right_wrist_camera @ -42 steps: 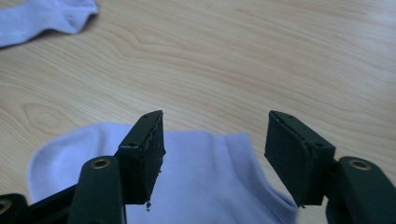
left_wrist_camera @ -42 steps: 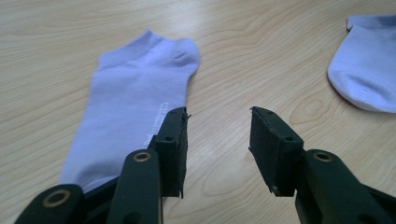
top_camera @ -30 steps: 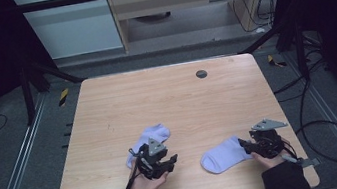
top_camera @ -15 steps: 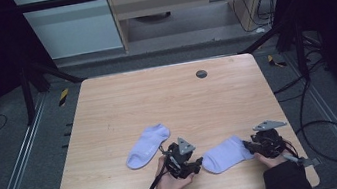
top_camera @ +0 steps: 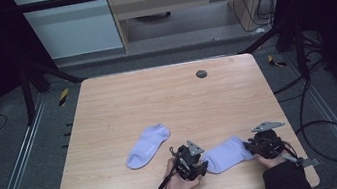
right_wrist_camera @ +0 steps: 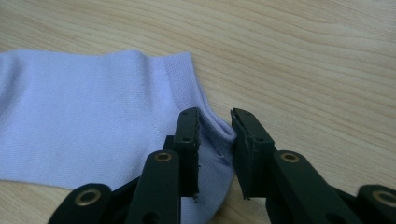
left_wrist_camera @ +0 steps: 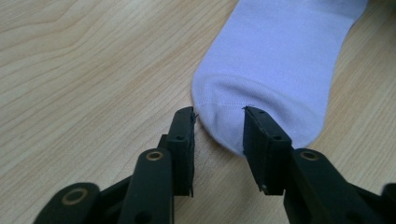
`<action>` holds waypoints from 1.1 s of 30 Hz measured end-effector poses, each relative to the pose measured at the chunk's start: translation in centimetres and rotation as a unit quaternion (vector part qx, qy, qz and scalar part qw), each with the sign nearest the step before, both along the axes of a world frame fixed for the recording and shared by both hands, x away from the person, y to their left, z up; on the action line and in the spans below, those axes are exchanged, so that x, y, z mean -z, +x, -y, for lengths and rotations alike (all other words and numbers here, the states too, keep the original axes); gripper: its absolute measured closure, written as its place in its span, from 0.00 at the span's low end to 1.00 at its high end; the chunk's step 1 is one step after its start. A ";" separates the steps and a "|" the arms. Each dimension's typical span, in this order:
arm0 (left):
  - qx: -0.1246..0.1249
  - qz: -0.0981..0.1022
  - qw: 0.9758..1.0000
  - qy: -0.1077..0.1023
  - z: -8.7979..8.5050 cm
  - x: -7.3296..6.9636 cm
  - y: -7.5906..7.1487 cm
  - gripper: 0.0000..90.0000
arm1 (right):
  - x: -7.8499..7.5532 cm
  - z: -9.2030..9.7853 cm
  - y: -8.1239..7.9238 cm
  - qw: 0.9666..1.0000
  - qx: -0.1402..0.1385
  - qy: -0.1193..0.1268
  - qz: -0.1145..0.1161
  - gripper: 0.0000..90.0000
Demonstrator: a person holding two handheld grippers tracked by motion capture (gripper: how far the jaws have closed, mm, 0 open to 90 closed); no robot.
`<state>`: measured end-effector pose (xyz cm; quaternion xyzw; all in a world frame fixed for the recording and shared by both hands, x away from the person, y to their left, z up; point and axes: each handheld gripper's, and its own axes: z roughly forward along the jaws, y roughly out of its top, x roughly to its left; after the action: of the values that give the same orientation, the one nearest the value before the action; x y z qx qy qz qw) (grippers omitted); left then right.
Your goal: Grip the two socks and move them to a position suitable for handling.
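Centrally near the desk's front edge lies a pale lilac sock [top_camera: 225, 154], flat on the wood, stretched between the two tongs. Its rounded toe end points toward the left tongs [top_camera: 190, 160]; in the left gripper view the toe [left_wrist_camera: 261, 112] sits between the two black jaws, which have just been closing and still stand apart, the right jaw lying over the toe seam and the left jaw just beside the fabric edge on bare wood. At the opposite end, the right tongs [top_camera: 263, 144] have also just been closing; in the right gripper view the ribbed cuff [right_wrist_camera: 219, 135] bunches up between the jaws, which pinch a fold of it. A second sock [top_camera: 147, 145] of the same colour lies apart to the left, untouched. The desk [top_camera: 166, 95] is light wood, with a small dark round disc [top_camera: 201, 74] near its far edge.
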<state>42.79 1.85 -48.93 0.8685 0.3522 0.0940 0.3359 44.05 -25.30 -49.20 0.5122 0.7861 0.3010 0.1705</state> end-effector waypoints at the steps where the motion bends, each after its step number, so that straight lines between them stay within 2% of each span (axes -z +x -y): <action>1: 0.000 0.000 1.000 0.000 0.0 0.0 0.0 0.72 | 0.0 0.0 0.0 1.000 0.000 0.000 0.000 0.82; 5: -0.009 0.000 1.000 0.010 0.3 0.1 -0.1 0.81 | -0.1 -0.2 -0.1 1.000 -0.004 -0.003 -0.003 0.94; 11: -0.007 -0.006 1.000 0.011 0.5 0.0 0.0 0.97 | -0.4 -0.2 -0.2 1.000 -0.006 0.008 -0.007 0.96; 13: -0.005 -0.007 1.000 0.010 0.5 -0.1 0.0 0.98 | -0.9 -0.2 -0.4 1.000 -0.008 0.017 0.002 0.96; 16: -0.005 0.003 1.000 -0.004 -0.2 -0.8 0.0 0.99 | -1.7 -0.3 -0.7 0.999 -0.010 0.028 0.012 0.96; 19: -0.003 0.007 1.000 -0.004 -0.9 -1.4 0.1 0.99 | -2.2 -0.5 -0.9 0.999 -0.014 0.033 0.019 0.96; 25: -0.005 0.018 1.000 -0.018 -3.9 -3.3 0.3 0.99 | -3.6 -2.2 -1.6 0.998 -0.037 0.046 0.037 0.96; 26: -0.004 0.020 1.000 -0.023 -5.0 -3.8 0.2 0.99 | -4.0 -3.0 -1.7 0.997 -0.042 0.052 0.036 0.96; 27: -0.004 0.020 1.000 -0.023 -5.0 -3.8 0.2 0.99 | -4.0 -3.0 -1.7 0.997 -0.042 0.052 0.036 0.96; 28: -0.008 0.023 0.999 -0.021 -6.2 -4.2 0.2 0.99 | -4.3 -3.9 -1.8 0.996 -0.052 0.054 0.042 0.96; 33: -0.022 0.024 0.999 -0.015 -9.0 -4.4 0.0 0.99 | -4.5 -6.2 -1.8 0.995 -0.073 0.061 0.044 0.96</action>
<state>42.75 10.85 -44.52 0.8533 0.3642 0.1166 0.3546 42.24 -19.06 -44.71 0.4493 0.7934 0.3820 0.1509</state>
